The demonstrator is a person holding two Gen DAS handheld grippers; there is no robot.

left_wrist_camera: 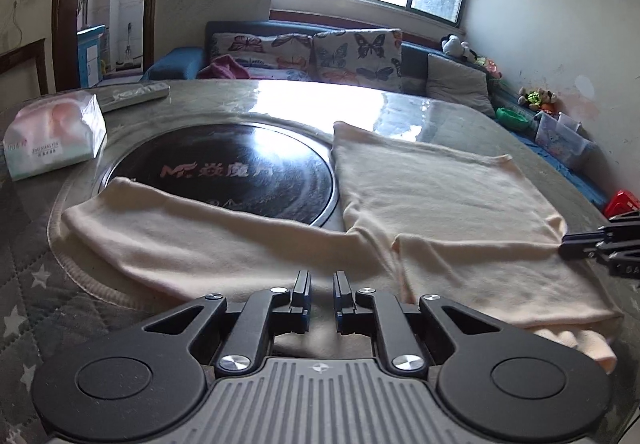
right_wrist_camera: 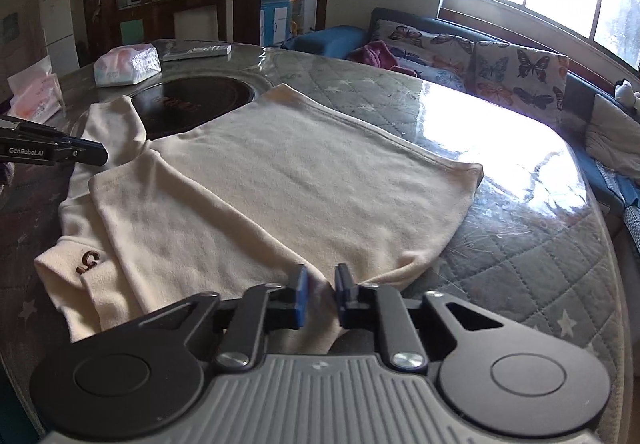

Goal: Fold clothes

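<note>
Cream fabric covers most of what I see: a long-sleeved top (right_wrist_camera: 280, 180) lies spread on the round quilted table (right_wrist_camera: 520, 228), its body flat toward the window side and partly over the dark round hotplate (left_wrist_camera: 224, 172) set in the table's middle. One sleeve (left_wrist_camera: 168, 228) stretches straight out sideways across the front of the hotplate. The other side looks already turned in: a layer of cloth lies doubled over the body near me, and a cuff or collar piece with a small brown mark (right_wrist_camera: 90, 262) sits at the near corner. So I judge the fold partly made, with the outstretched sleeve and the lengthwise folds left; I can't rule out that this doubled layer is just how the top was laid.

My left gripper (left_wrist_camera: 322, 294) hovers over the near edge of the cloth, jaws slightly apart and holding nothing. My right gripper (right_wrist_camera: 322, 294) sits low at the hem's near corner, jaws parted by a narrow gap with cloth showing between them; whether they pinch it, I cannot tell.

A tissue pack (left_wrist_camera: 56, 132) and a remote control (left_wrist_camera: 134, 94) stay well clear of the top.
</note>
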